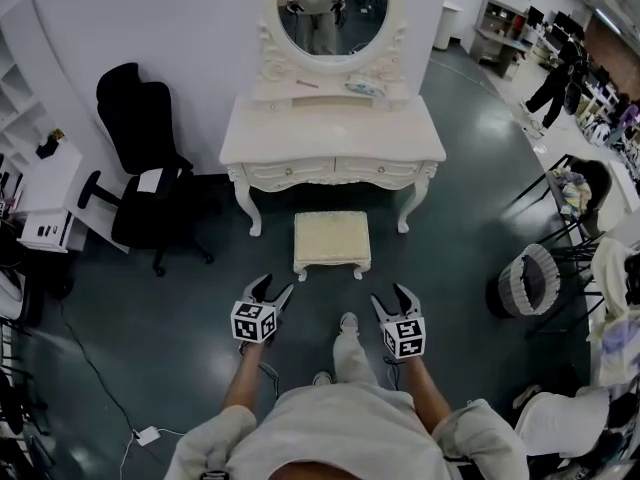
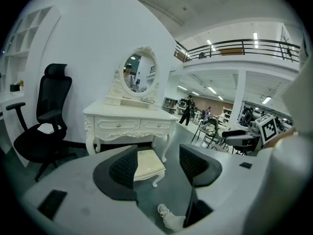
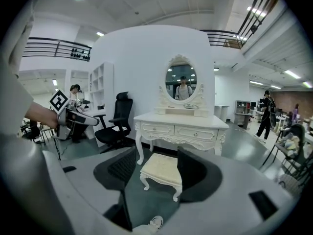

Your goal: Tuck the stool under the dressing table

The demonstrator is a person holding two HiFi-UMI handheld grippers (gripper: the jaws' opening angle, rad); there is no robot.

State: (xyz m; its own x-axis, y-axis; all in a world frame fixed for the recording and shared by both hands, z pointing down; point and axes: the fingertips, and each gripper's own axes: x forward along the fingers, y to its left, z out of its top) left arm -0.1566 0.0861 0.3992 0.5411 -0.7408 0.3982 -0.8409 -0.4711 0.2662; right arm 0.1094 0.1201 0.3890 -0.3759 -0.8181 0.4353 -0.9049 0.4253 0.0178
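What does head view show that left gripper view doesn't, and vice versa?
Head view only: the person's torso, the round basket at right, the white adapter low left. Left gripper view only: the balcony railing and ceiling lights overhead. Both: stool standing out in front of the dressing table, oval mirror, black office chair.

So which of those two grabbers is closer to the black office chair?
Left. The left gripper is held open in front of the person, with the black office chair ahead and off to its left. The right gripper, also open, is farther right, beyond the stool.
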